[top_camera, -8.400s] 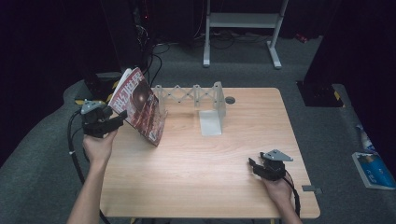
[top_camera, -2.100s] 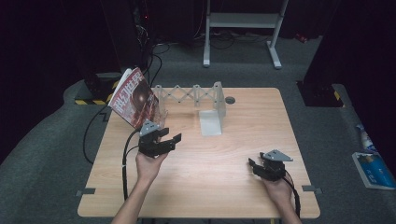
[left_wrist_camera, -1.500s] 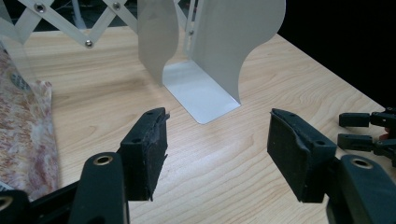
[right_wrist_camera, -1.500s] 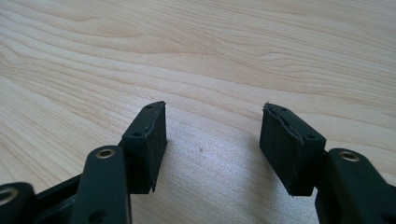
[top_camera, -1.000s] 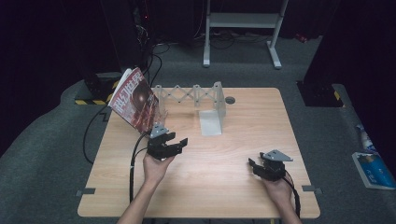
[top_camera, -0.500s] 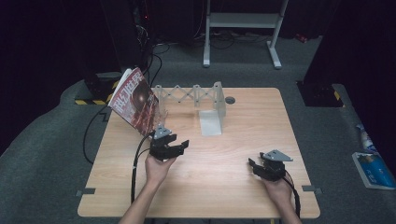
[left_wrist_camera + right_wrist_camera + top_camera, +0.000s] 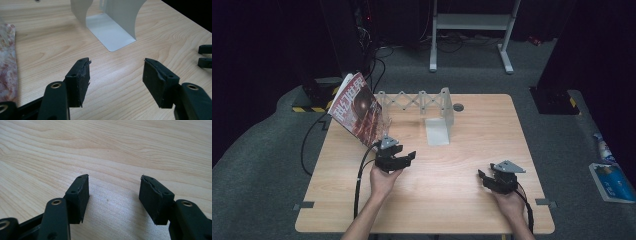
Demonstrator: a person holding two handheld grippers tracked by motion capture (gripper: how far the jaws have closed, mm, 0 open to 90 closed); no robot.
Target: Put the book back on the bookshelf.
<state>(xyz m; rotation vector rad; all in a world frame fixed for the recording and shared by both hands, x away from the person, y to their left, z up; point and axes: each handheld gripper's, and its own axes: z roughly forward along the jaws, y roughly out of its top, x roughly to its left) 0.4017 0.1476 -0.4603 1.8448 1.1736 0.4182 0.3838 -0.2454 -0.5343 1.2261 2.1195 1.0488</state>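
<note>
A glossy magazine (image 7: 358, 109) with a dark red cover and pale lettering leans tilted at the far-left end of a grey accordion-style rack (image 7: 412, 100), at about ten o'clock on the counter (image 7: 462, 210). Its pages are thin and slightly bowed; in the left gripper view a mottled reddish edge of it lies at nine o'clock. The rack is a zigzag lattice ending in a white sheet-metal bookend (image 7: 112, 30), smooth and L-shaped with a rounded foot lying flat on the wood. The counter is pale wood with a fine flowing grain. The left gripper (image 7: 404, 159), matte black with blocky pads, hovers just off the magazine's lower corner, jaws spread and holding nothing. The right gripper (image 7: 113, 195) rests at about five o'clock, well apart from everything, jaws likewise spread over bare wood.
</note>
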